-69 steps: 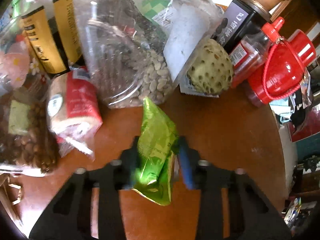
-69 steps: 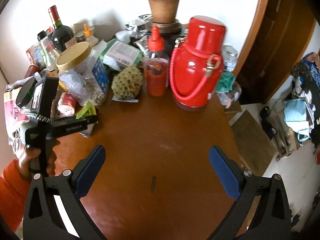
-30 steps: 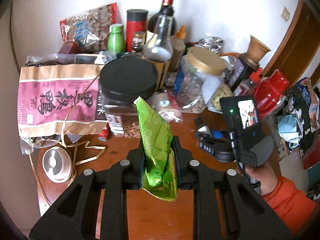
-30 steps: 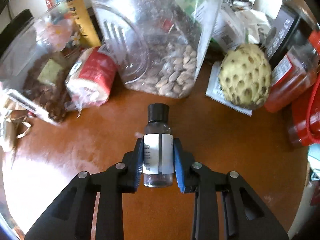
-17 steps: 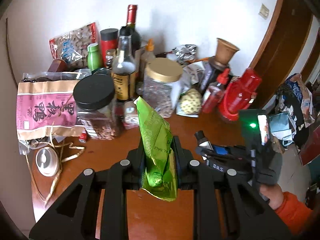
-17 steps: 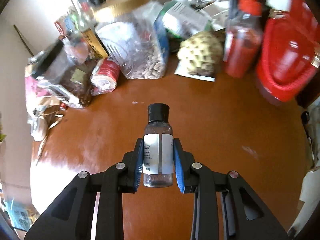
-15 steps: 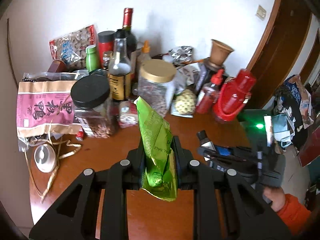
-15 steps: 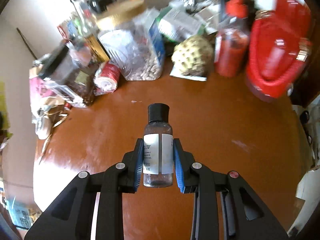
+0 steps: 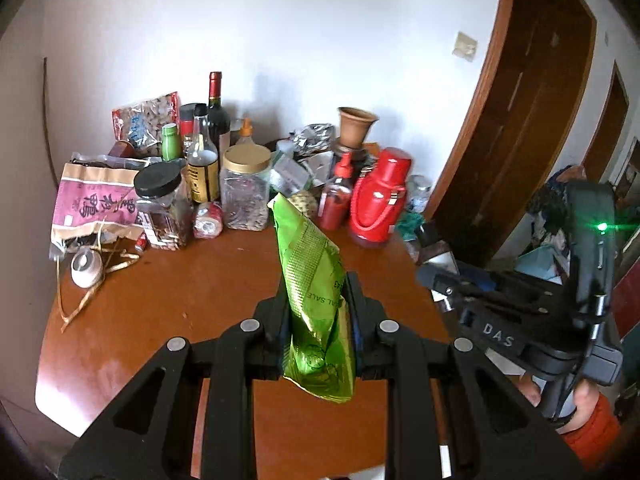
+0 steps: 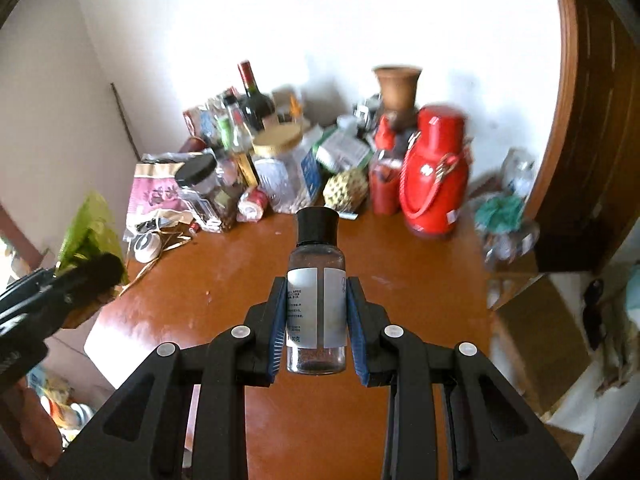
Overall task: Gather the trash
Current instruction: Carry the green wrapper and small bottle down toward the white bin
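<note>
My left gripper (image 9: 318, 300) is shut on a green foil snack wrapper (image 9: 314, 280), which stands up between the pads above the brown table (image 9: 180, 300). My right gripper (image 10: 317, 304) is shut on a small clear bottle (image 10: 317, 304) with a black cap and a white label, held upright above the table (image 10: 400, 300). In the left wrist view the right gripper's body (image 9: 520, 312) shows at the right, in a hand with an orange sleeve. In the right wrist view the green wrapper (image 10: 90, 232) shows at the far left.
Jars, bottles, a pink bag (image 9: 96, 204), a red thermos (image 9: 380, 200), a sauce bottle (image 9: 336, 196) and a clay pot (image 9: 356, 126) crowd the table's far side by the wall. A brown door (image 9: 520, 120) stands right. Cardboard (image 10: 536, 320) lies on the floor.
Both grippers have risen and pulled back from the clutter, each keeping its hold. The table's far side now looks smaller and farther off in both views.
</note>
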Available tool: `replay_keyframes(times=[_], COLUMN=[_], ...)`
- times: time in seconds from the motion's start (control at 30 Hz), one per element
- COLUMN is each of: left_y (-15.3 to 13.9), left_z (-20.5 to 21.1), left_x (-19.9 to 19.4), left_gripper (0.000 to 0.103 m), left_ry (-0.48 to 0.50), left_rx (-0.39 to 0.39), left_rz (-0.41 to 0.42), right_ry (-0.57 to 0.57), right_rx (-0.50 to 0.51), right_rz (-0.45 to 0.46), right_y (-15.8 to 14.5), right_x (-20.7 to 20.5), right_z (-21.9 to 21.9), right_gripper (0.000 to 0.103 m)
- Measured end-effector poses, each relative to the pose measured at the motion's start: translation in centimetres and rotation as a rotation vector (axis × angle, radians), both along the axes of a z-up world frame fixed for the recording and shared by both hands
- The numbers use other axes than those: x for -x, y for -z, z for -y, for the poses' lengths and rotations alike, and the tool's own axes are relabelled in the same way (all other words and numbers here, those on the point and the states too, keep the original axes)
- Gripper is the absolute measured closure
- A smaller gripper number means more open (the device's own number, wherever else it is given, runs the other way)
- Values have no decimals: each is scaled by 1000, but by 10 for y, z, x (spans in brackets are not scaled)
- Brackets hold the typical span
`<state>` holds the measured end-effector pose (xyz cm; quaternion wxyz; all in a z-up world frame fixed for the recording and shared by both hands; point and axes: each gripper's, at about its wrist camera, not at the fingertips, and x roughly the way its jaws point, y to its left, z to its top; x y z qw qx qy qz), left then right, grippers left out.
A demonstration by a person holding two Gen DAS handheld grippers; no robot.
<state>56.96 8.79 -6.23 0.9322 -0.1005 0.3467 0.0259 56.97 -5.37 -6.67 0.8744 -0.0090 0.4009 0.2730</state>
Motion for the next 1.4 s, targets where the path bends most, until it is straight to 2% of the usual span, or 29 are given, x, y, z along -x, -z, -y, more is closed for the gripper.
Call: replay_keyframes(times=[0.23, 0.37, 0.63, 0.83, 1.07, 1.4], left_y=[-25, -37, -48, -42, -29, 13], left_z=[33, 35, 24, 7, -11, -14], left_x=[50, 72, 136, 203, 275, 330], left_gripper=[80, 80, 80, 80, 80, 80], left_ry=[-4, 1, 42, 74, 104, 129], left_rx=[-34, -36, -37, -35, -4, 17], left_rz=[56, 86, 125, 124, 121, -3], right_ry=[-12, 10, 62, 109, 152, 184], right_rx=[-62, -98, -107, -128, -100, -63], right_rz=[81, 113, 164, 149, 134, 45], right_y=[-39, -54, -69, -68, -64, -36], right_x=[44, 69, 130, 193, 271, 325], right_z=[34, 43, 38, 24, 13, 11], right_gripper=[77, 77, 77, 77, 77, 77])
